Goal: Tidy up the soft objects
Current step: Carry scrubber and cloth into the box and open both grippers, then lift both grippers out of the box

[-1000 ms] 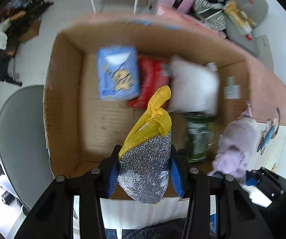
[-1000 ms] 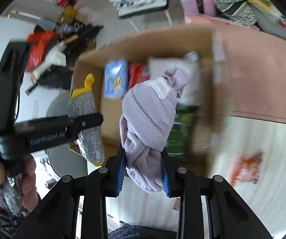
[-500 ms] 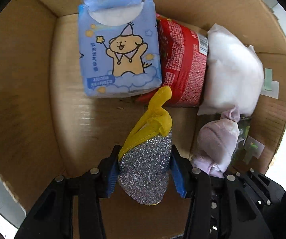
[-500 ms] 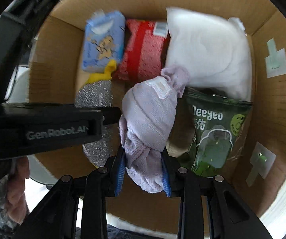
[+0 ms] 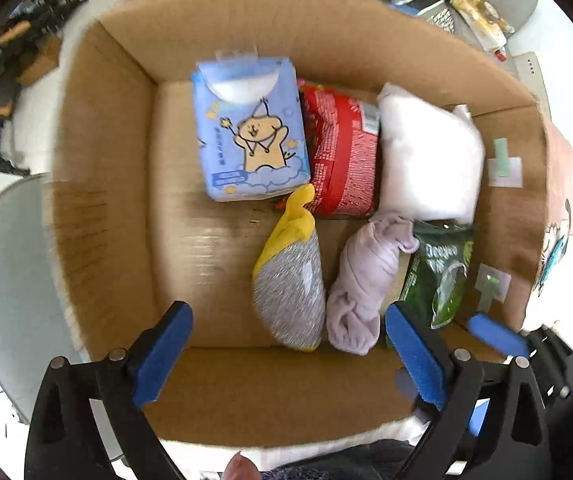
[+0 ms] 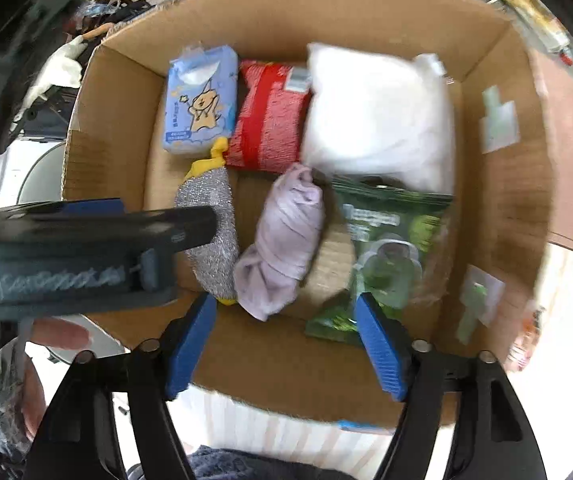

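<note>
Both claws spread wide, nothing held, above cardboard box [image 5: 98, 168].
Silver-yellow scrubber [image 5: 290, 280] and lilac towel roll [image 5: 366, 276] are lying mid-frame on the box floor; bare cardboard is being left at frame left of left gripper [image 5: 286, 356]; right gripper [image 6: 286, 344] is being held over the near wall.

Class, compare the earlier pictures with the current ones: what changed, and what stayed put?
Both grippers let go. The left gripper dropped the silver-and-yellow scrubber, the right gripper the lilac cloth roll; both now lie in the cardboard box. The packets at the back stayed put.
</note>
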A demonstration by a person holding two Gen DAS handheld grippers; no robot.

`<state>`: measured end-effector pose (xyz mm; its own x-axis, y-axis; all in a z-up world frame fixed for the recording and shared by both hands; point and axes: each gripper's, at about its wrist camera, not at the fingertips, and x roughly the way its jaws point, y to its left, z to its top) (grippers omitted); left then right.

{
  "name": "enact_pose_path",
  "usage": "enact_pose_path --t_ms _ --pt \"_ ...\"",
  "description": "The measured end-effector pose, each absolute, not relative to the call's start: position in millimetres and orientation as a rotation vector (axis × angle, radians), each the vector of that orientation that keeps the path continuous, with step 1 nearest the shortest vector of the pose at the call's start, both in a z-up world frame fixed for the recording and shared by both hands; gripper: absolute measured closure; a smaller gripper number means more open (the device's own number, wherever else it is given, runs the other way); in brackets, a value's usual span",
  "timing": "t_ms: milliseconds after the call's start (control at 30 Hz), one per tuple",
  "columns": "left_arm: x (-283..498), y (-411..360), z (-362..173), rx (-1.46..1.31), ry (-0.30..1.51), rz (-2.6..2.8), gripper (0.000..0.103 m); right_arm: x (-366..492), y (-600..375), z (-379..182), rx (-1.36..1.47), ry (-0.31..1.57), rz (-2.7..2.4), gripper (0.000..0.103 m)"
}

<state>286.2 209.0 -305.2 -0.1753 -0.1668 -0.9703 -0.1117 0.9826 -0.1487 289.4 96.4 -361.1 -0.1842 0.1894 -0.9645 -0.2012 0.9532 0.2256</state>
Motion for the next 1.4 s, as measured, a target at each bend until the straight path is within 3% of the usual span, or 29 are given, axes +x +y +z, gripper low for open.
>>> enact_pose_path --t_ms 100,167,233,967,1233,1400 --pt "267.9 212.5 -280.6 -0.186 1.679 -0.016 0.004 284.6 84.1 -344.8 -0.033 1.683 0.308 0.02" --pt "255.0 213.3 -265.8 -0.183 1.636 0.004 0.004 278.1 75.5 -336.0 -0.028 1.655 0.29 0.006" --pt "248.1 214.1 -255.3 -0.175 1.589 0.023 0.001 273.1 66.2 -323.6 -0.046 1.617 0.261 0.0" --pt "193.9 187.4 -161.0 -0.117 1.313 0.099 0.001 199.2 21.6 -195.0 -0.018 1.342 0.265 0.0" --pt "206.2 135.5 -138.9 -0.014 1.264 0.075 0.001 194.1 -40.6 -191.9 0.152 1.347 0.262 0.0" --pt "233.7 42.5 -155.0 0.139 1.29 -0.075 0.001 188.3 -139.7 -221.5 0.256 1.422 0.099 0.0"
